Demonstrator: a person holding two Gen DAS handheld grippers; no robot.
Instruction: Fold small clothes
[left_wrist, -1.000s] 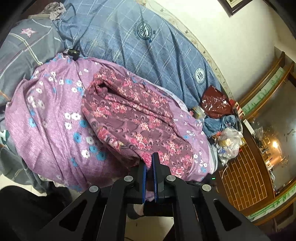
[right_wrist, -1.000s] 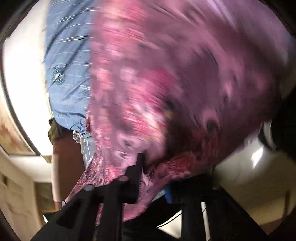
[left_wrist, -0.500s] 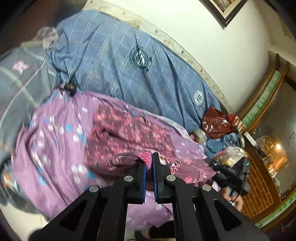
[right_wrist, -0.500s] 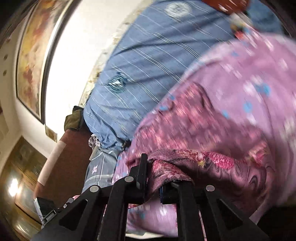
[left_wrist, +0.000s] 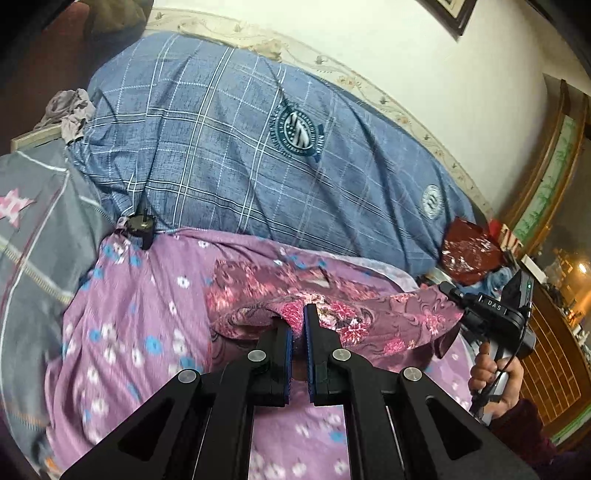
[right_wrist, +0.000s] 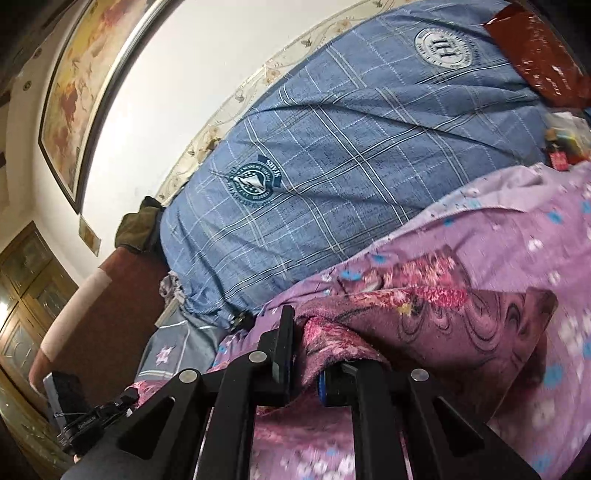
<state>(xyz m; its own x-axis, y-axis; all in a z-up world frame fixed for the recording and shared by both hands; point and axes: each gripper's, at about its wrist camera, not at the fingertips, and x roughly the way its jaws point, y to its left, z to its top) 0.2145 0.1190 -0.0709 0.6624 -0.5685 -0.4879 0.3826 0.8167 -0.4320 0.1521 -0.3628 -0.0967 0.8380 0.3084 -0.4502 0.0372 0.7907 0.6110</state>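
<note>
A dark maroon floral garment (left_wrist: 354, 314) is held up by its near edge above a purple flowered sheet (left_wrist: 147, 332). Its far part lies on the sheet. My left gripper (left_wrist: 297, 325) is shut on the garment's edge near the middle. My right gripper (right_wrist: 306, 347) is shut on the same garment (right_wrist: 443, 325), with cloth bunched between its fingers and draped over the right one. The right gripper also shows in the left wrist view (left_wrist: 491, 314), held by a hand at the garment's right end.
A blue checked quilt (left_wrist: 258, 155) with round badges lies behind the sheet against the wall. A grey star-print cover (left_wrist: 33, 221) is on the left. A red plastic bag (left_wrist: 469, 251) and clutter sit at the right. A black plug (left_wrist: 140, 227) lies at the sheet's far left.
Both grippers have lifted the garment's near edge up and carried it forward over its far part. The garment now hangs stretched between them, and the right wrist view has cleared.
</note>
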